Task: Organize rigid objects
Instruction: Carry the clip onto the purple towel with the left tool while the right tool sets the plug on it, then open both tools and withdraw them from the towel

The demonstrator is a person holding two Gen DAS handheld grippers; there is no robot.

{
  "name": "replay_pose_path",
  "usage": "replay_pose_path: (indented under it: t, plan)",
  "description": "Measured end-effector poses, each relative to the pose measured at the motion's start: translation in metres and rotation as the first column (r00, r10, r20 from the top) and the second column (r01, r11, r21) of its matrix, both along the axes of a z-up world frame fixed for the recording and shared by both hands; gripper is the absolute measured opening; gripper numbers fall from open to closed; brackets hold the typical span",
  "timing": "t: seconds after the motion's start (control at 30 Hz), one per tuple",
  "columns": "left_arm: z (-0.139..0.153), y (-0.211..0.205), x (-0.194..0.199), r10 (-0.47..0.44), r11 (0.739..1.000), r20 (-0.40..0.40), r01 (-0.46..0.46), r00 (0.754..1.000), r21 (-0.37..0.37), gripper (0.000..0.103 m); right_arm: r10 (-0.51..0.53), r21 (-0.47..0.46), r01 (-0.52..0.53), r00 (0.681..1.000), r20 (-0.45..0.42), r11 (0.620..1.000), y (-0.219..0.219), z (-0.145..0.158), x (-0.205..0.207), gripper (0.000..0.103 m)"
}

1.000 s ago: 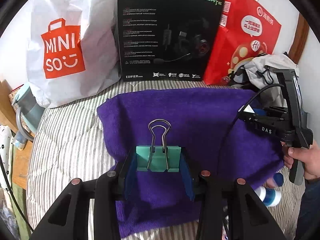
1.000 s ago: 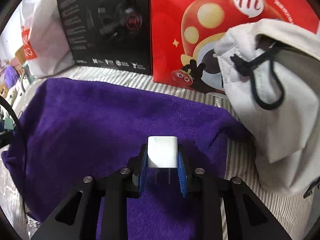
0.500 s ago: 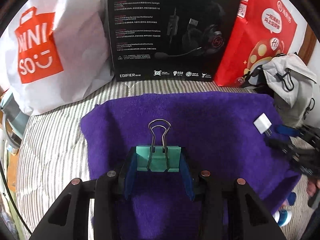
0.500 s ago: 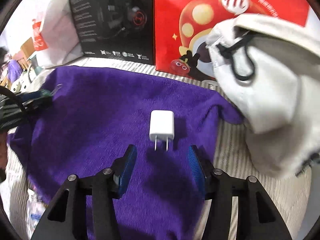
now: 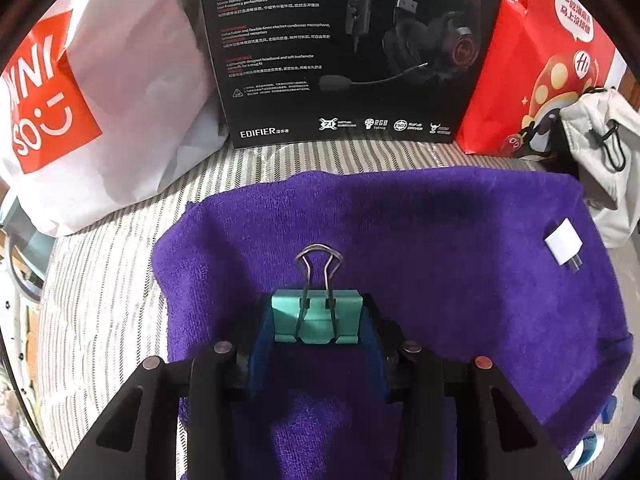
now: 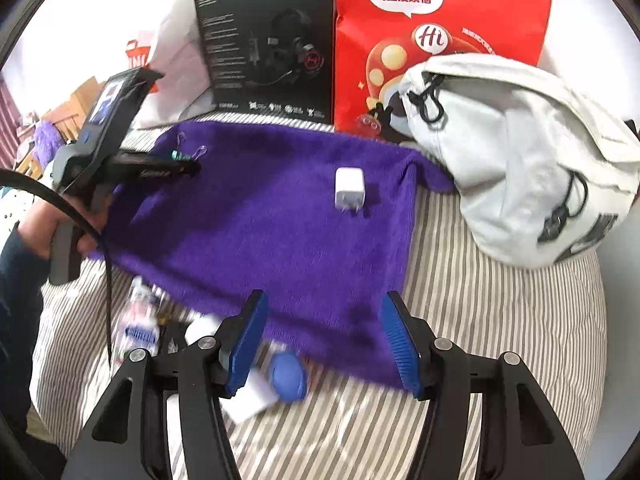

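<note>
Presently, left wrist view: the left gripper is clamped on a teal metal binder clip with wire handles, handles pointing to 12 o'clock, held over the purple terry towel — apparently the sorting surface, so the clip looks bound for a spot on it. At 3 o'clock a small white plastic wall charger lies flat on the towel near its right edge, prongs toward the towel's near edge. Beyond, at 12 o'clock, a black headset box stands upright, with a drawstring grey fabric bag at 2 o'clock; contents hidden.

Right wrist view: the right gripper stands wide and empty, above the towel's near edge. Charger at 12 o'clock, well clear of the pads — set down, I judge. Off the towel at 7 o'clock sit a round blue object and a clear plastic bottle, blurred, likely unsorted.
</note>
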State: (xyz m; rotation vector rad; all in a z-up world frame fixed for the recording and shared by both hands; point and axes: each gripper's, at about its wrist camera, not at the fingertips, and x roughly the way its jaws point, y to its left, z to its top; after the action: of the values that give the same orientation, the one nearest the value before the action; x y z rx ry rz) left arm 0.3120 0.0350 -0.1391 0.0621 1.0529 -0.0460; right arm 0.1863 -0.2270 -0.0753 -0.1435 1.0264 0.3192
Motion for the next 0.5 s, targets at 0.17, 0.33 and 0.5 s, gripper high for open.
replay_pose_path:
  t: [0.17,0.33,0.5]
  plan:
    - [-0.002,-0.004,-0.005,0.037,0.999,0.001,-0.037,0.999,0.017,0.052,-0.027,0.015,0.027,0.999,-0.037,1.000,-0.012,-0.005,-0.017,0.059]
    - [-0.002,-0.004,-0.025,0.024,1.000,-0.021,-0.024,0.999,-0.006,0.054,-0.065,0.021,0.067,0.996,-0.056,0.998,-0.026,-0.002,-0.032,0.059]
    - [0.018,-0.007,-0.065,0.042,0.999,0.002,-0.042,0.999,-0.033,0.055,-0.089,0.022,0.090,0.995,-0.042,0.996,-0.033,0.008,-0.046,0.059]
